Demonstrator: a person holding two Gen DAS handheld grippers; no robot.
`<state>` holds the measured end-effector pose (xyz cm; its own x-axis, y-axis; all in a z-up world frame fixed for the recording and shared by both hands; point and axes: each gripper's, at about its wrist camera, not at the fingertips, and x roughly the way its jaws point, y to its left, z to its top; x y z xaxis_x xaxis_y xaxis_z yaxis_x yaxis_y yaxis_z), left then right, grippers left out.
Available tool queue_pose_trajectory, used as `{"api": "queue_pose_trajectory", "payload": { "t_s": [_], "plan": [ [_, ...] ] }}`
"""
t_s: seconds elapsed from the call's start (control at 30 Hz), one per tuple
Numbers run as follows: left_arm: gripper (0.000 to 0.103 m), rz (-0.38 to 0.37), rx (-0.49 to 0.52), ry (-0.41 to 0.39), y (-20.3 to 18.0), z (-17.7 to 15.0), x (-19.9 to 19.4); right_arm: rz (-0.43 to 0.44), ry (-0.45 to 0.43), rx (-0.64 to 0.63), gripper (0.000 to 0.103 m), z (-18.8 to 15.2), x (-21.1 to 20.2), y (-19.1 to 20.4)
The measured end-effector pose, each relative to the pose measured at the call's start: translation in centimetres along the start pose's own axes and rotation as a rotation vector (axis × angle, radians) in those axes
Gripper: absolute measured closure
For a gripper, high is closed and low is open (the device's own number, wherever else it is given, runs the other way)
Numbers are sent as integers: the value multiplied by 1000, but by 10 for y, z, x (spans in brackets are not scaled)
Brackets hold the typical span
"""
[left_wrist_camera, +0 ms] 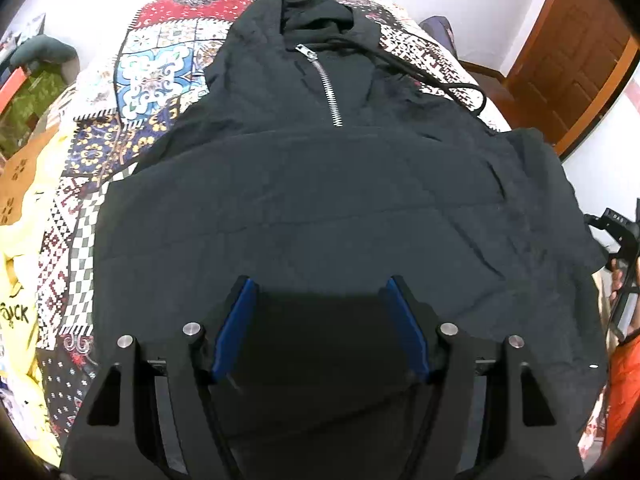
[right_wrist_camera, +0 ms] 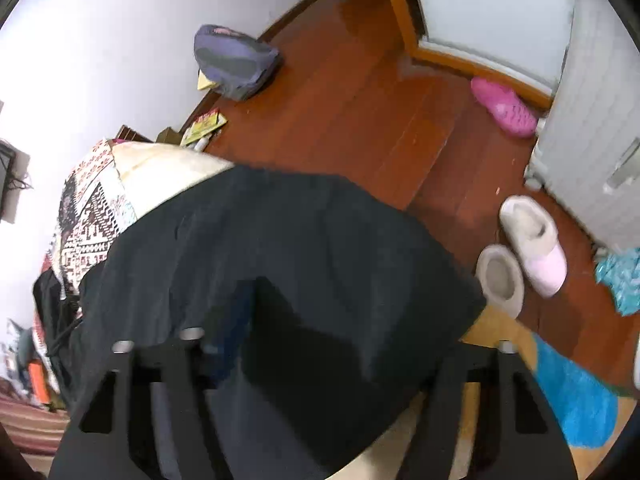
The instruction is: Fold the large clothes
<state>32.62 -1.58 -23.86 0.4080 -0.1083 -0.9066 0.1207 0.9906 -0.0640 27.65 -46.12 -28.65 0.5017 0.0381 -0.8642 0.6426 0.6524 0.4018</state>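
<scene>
Fabric of the black hoodie (left_wrist_camera: 320, 200) lies between the parted left gripper (left_wrist_camera: 320, 292) fingers. Cloth hides the right gripper (right_wrist_camera: 320, 320) fingers; grip unclear.

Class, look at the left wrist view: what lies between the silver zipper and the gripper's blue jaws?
Only the hoodie's own black front fabric, creased, lies between the zipper and the left gripper; nothing else rests there.

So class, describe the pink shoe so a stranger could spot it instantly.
Start at the wooden floor and go to the door frame. The pink shoe lies alone beside it, bright pink with holes, unlike the pale fluffy slippers nearer the bed.
</scene>
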Motion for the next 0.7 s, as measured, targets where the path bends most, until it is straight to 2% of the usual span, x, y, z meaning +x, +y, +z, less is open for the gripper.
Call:
{"api": "queue_pose_trajectory", "payload": {
  "t_s": [0.03, 0.1, 0.27, 0.4, 0.57, 0.7],
  "plan": [
    [36, 7, 2, -4, 1, -1, -1, -28, -29, -31, 76, 0, -6, 5],
    [36, 17, 8, -15, 4, -4, -6, -65, -72, -88, 93, 0, -17, 14],
    [36, 31, 18, -48, 10, -9, -23, -56, -242, -266, 95, 0, -77, 56],
    [36, 29, 20, -85, 15, -12, -40, 58, -340, -428, 96, -12, -133, 114],
    [36, 0, 3, -134, 21, -13, -69, 261, -334, -605, 96, -51, -175, 183],
    [36, -7, 6, -175, 29, -15, -95, 400, -229, -720, 96, -96, -174, 239]
  ]
}}
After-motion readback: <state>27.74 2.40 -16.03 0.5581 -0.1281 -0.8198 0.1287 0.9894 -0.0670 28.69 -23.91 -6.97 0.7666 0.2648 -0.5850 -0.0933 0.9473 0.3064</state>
